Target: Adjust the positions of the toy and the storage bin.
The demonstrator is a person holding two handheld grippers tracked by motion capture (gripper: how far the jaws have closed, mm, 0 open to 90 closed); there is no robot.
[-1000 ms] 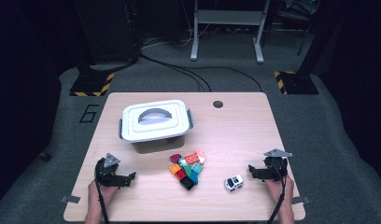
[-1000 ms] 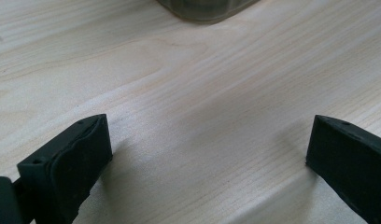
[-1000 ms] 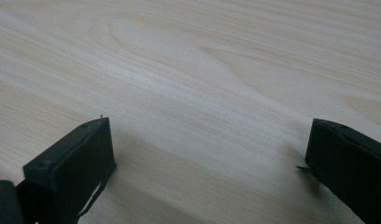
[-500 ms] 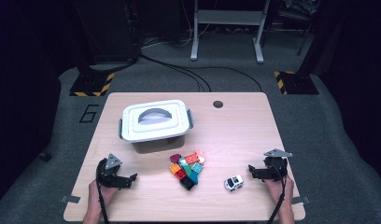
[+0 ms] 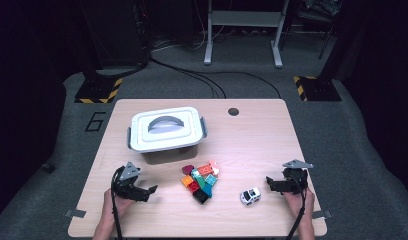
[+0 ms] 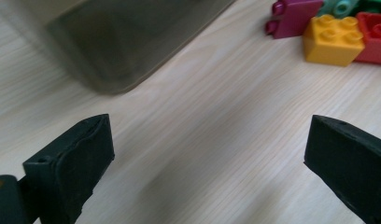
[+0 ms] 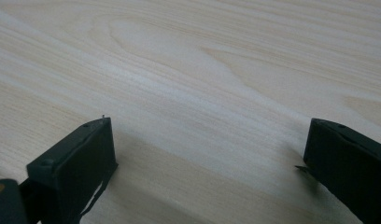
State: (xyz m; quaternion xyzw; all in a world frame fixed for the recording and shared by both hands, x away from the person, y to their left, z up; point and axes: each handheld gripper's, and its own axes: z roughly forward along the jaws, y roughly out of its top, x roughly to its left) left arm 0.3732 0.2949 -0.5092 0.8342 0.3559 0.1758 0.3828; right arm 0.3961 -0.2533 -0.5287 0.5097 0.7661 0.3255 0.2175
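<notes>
A heap of coloured toy bricks (image 5: 200, 178) lies in the middle of the wooden table (image 5: 252, 135). A small white toy car (image 5: 250, 196) stands to its right. My left gripper (image 5: 148, 192) rests on the table left of the heap, open and empty. In the left gripper view its jaws stand wide apart (image 6: 207, 149), with a magenta brick (image 6: 291, 14), an orange brick (image 6: 333, 39) and a red brick (image 6: 375, 32) ahead at the upper right. My right gripper (image 5: 269, 183) sits right of the car, open, with bare wood between its jaws (image 7: 207, 154).
A grey plastic box (image 5: 166, 132) with a clipped-on lid and handle stands behind the left gripper; its dark wall (image 6: 128, 37) shows close ahead in the left gripper view. A round cable hole (image 5: 233, 111) sits near the table's far edge.
The left gripper has edged slightly to the right and toward the bricks. The right gripper, bricks, car and box have stayed put.
</notes>
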